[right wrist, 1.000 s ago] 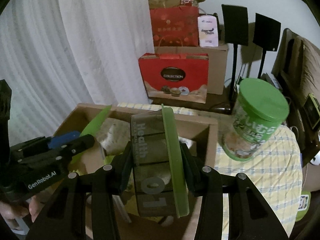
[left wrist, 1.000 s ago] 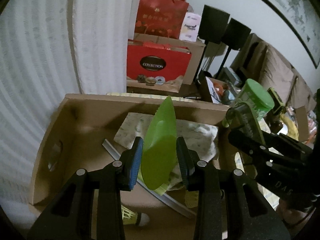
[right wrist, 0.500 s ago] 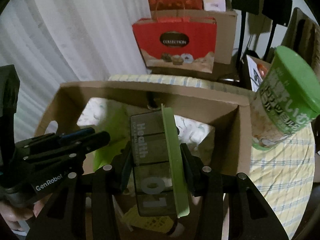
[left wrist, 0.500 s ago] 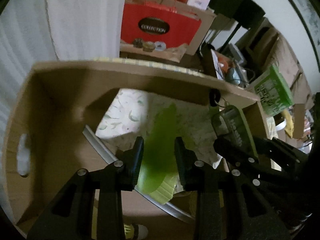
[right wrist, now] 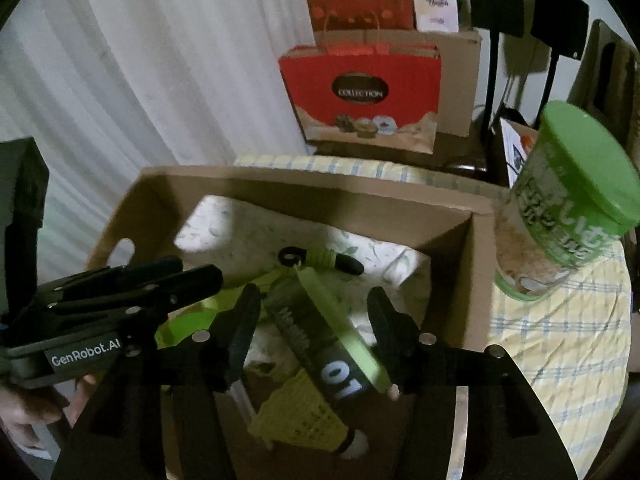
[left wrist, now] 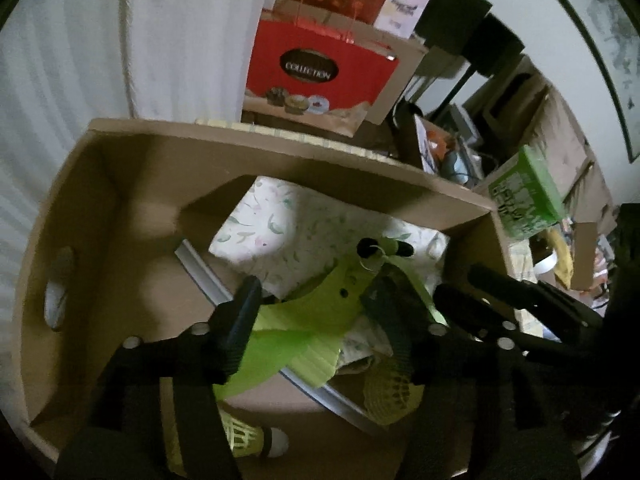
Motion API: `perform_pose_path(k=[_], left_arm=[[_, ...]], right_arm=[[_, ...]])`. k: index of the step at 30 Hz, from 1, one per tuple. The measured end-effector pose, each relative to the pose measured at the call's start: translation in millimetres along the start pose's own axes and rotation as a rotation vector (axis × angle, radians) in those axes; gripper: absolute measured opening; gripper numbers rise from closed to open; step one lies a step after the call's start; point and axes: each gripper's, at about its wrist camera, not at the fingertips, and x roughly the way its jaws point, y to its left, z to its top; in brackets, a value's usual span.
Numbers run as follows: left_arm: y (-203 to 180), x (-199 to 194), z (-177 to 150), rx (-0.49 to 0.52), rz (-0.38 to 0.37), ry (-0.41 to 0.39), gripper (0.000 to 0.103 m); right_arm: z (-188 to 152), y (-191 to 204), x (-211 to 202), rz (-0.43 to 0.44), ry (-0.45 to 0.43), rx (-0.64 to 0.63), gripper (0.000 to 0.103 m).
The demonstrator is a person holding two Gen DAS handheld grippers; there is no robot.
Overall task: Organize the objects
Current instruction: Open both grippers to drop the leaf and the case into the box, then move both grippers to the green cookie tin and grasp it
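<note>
My left gripper (left wrist: 316,312) is open over the cardboard box (left wrist: 120,184). The green plastic blade (left wrist: 280,344) lies loose below its fingers, over a metal strip (left wrist: 208,276). My right gripper (right wrist: 316,320) is open too. The dark pill case with a green lid (right wrist: 324,340) lies tilted in the box between its fingers, no longer gripped. A green and black tool (right wrist: 320,260) rests on the floral cloth (right wrist: 240,240). Yellow shuttlecocks (right wrist: 308,420) lie at the box's near end; one also shows in the left wrist view (left wrist: 248,436).
A green-lidded jar (right wrist: 560,216) stands on the yellow checked tablecloth (right wrist: 560,340) right of the box. Red gift bags (right wrist: 360,96) and cardboard boxes stand behind. White curtain (right wrist: 160,80) on the left. The left gripper (right wrist: 120,304) shows in the right wrist view.
Both grippers lowered into the box and opened. The green blade dropped from the left gripper; the pill case fell from the right gripper and tipped over.
</note>
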Motion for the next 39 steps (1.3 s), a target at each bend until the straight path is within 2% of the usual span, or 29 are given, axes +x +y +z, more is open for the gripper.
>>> perform_pose_path(k=[4, 12, 13, 14, 15, 19, 22, 26, 30, 34, 39], left_arm=[[-10, -16, -6, 0.025, 0.016, -0.041, 0.068], [-26, -44, -22, 0.071, 0.053, -0.099, 0.068], [-28, -47, -24, 0.077, 0.057, -0.105, 0.072], [-30, -49, -26, 0.084, 0.062, -0.112, 0.081], [-33, -52, -29, 0.092, 0.062, -0.124, 0.083], [-39, -57, -36, 0.1, 0.06, -0.13, 0.085], [-43, -58, -41, 0.109, 0.062, -0.128, 0.095], [-50, -64, -46, 0.118, 0.076, -0.152, 0.102], [-56, -68, -49, 0.133, 0.075, -0.167, 0.102], [-66, -69, -48, 0.155, 0.072, -0.177, 0.102], [-85, -64, -48, 0.194, 0.071, -0.174, 0.103]], right_arm=[[-7, 1, -24, -0.009, -0.044, -0.008, 0.061], [-29, -3, -62, -0.109, -0.12, -0.037, 0.075], [-32, -5, -65, -0.119, -0.124, -0.035, 0.076], [-35, -7, -69, -0.126, -0.129, -0.033, 0.078], [-38, -9, -73, -0.132, -0.135, -0.031, 0.079], [-49, -15, -85, -0.152, -0.15, -0.023, 0.081], [-54, -20, -91, -0.157, -0.155, -0.012, 0.084], [-57, -28, -97, -0.144, -0.16, 0.011, 0.084], [-58, -34, -103, -0.169, -0.173, 0.017, 0.089], [-59, -39, -106, -0.196, -0.184, 0.014, 0.102], [-61, -50, -108, -0.221, -0.18, 0.014, 0.102]])
